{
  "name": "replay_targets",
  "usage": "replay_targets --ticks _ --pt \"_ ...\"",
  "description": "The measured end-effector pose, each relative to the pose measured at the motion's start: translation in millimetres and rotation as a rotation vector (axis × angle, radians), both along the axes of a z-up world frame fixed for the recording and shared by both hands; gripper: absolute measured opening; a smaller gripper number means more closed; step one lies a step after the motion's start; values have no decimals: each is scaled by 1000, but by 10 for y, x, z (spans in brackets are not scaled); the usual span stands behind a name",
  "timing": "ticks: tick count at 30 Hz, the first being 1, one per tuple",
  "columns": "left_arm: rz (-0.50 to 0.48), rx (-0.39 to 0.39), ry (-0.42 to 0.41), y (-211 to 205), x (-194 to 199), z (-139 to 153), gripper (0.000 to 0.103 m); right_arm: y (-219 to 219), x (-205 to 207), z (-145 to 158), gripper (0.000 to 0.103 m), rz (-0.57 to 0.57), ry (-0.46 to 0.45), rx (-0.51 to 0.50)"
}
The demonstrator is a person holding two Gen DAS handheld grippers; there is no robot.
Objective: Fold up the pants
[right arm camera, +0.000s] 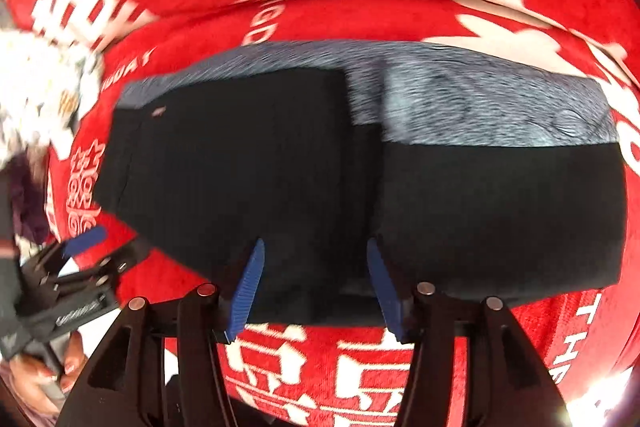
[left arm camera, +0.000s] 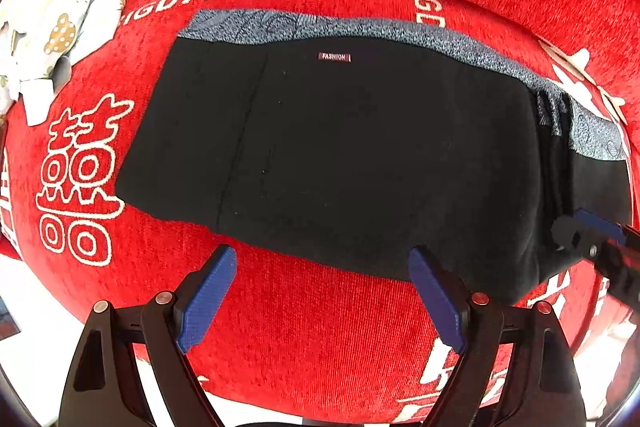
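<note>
Black pants (left arm camera: 340,155), folded into a thick oblong, lie on the red cover (left arm camera: 304,327) printed with white characters. Left wrist view: my left gripper (left arm camera: 324,267) points down with its blue pads spread wide and nothing between them; I read it as released. The near edge of the pants lies just ahead of the fingertips, the right-hand pad overlapping that edge in the picture, though I cannot tell whether it touches. A small label reading FASHION (left arm camera: 336,57) sits on the pants, far ahead of the gripper. A grey patterned garment (left arm camera: 420,35) shows as a band beyond the far edge of the pants. A crumpled white printed cloth (left arm camera: 52,27) lies far ahead and to the left. At the right margin my right gripper (left arm camera: 592,231) appears over the end of the pants.

Right wrist view, blurred: my right gripper (right arm camera: 316,247) stands with jaws parted, pads not pressing the cloth; I call it released. The pants (right arm camera: 500,219) lie directly ahead of and between the fingertips, a fold step (right arm camera: 360,187) running away from the gripper. The grey garment (right arm camera: 480,107) shows beyond, ahead and to the right. To the left, my left gripper (right arm camera: 84,241) is seen, with a hand (right arm camera: 44,375) on its handle.
</note>
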State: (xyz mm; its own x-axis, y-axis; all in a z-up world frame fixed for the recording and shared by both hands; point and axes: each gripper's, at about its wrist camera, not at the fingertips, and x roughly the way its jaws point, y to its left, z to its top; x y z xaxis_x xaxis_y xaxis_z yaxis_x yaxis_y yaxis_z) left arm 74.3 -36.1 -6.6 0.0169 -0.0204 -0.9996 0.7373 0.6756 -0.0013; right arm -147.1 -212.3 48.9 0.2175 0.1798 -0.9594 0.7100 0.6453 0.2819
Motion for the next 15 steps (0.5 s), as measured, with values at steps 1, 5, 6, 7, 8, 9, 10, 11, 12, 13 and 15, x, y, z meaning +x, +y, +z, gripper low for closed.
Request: replay_targets --ticks 1,5,6,7,8,9,10,11,12,13,15 --pt "0 1 1 -3 0 -6 89 33 20 6 58 6 5 4" --pt "5 -4 5 21 24 -9 89 161 76 -9 58 21 18 3" --pt "9 -3 7 38 42 -17 89 198 104 -9 58 37 20 -2" --pt "13 -1 8 82 65 -13 89 226 130 -25 58 48 24 -5" --pt "19 1 7 102 78 -22 89 248 162 -50 58 57 27 -4" --pt "28 5 3 135 106 -29 89 270 180 -61 58 65 30 -1" --pt "35 7 2 159 125 -35 89 288 188 -67 58 68 33 0" --pt "45 6 5 192 156 -44 89 303 197 -75 59 70 38 -1" --pt "52 5 8 218 178 -51 89 319 212 -85 59 72 48 -8" --pt "61 4 13 257 211 -59 89 327 222 -89 59 72 53 -13" --pt "70 -3 28 321 263 -72 89 342 244 -101 61 69 66 -28"
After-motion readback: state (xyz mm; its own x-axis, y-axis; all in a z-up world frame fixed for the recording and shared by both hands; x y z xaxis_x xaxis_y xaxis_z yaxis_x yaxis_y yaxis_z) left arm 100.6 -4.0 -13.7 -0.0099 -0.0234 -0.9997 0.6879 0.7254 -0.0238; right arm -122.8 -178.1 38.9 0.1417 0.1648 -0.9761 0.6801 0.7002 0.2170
